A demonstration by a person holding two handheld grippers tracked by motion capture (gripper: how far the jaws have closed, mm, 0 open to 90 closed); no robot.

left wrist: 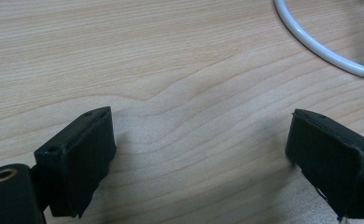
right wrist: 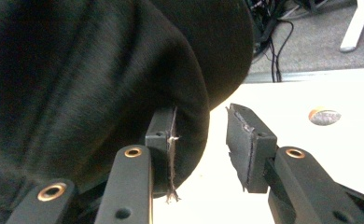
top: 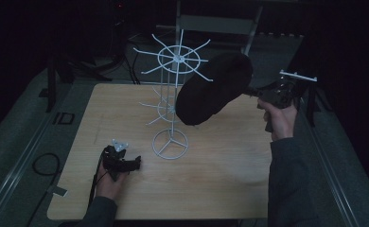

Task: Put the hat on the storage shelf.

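The right claw (top: 251,91) hangs raised above the worktop (top: 220,189), its jaws about half apart. A black knit hat (top: 214,89) bulges just ahead of it; in the right gripper view the hat's (right wrist: 77,84) edge lies against one pad, draping over it, while the other pad stands clear with a gap between, so nothing is pinched. Beyond the hat, on the side away from this claw, stands a white wire rack (top: 174,85), the hat against its upper spokes. The left claw (top: 136,163) rests low on the worktop, jaws wide apart and empty, with the rack's base ring (left wrist: 320,46) just ahead of it.
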